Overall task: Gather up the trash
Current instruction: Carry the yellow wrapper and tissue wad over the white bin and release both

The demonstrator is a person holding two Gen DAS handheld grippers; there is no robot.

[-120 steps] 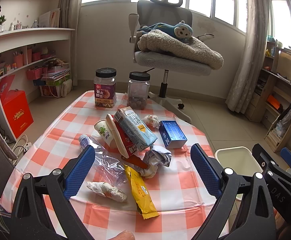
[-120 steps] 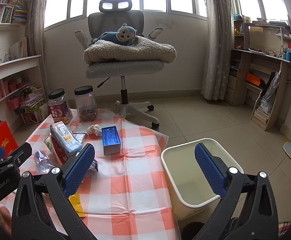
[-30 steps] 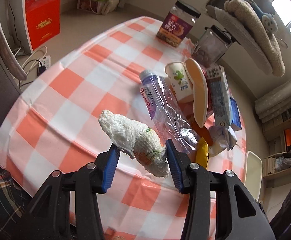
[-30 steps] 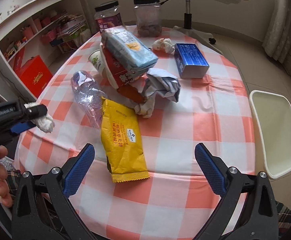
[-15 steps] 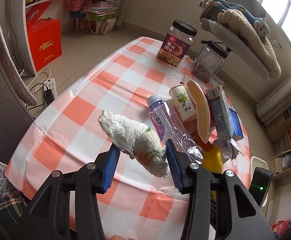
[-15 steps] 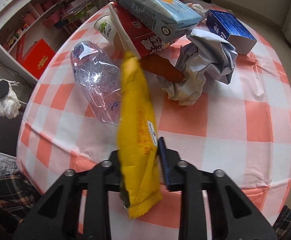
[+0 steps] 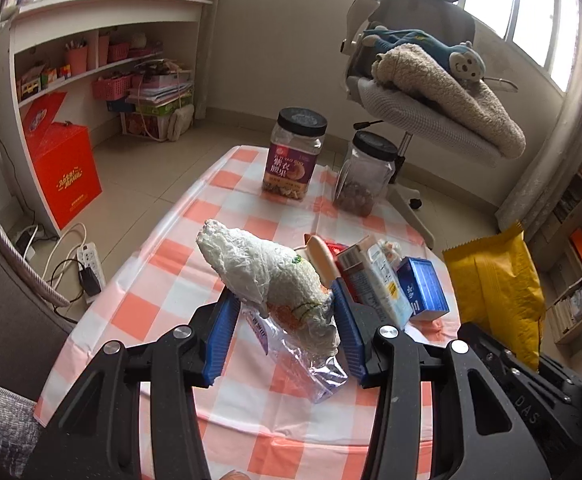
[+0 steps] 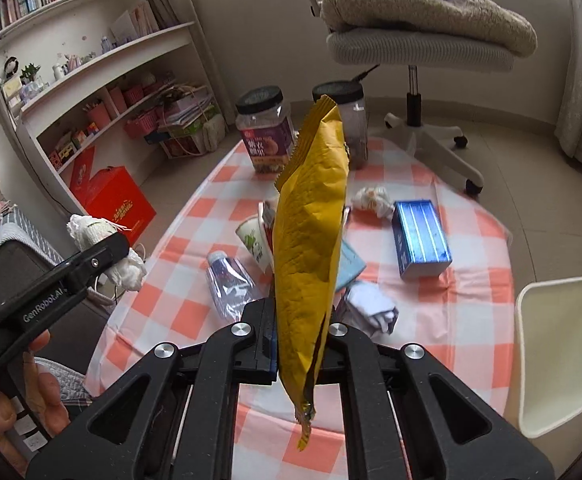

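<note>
My left gripper is shut on a crumpled white tissue wad and holds it above the near left of the checked table. It also shows in the right wrist view. My right gripper is shut on a yellow snack wrapper, held upright above the table; the wrapper also shows in the left wrist view. On the table lie a crushed clear bottle, a paper cup, a milk carton, a blue box and crumpled papers. A white bin stands at the table's right.
Two black-lidded jars stand at the table's far end. A grey office chair with a blanket and toy is behind. A red box, shelves and a power strip are on the left.
Both grippers have lifted and tilted up with their loads. The yellow wrapper, grasped half a second ago, now hangs well above the table.
</note>
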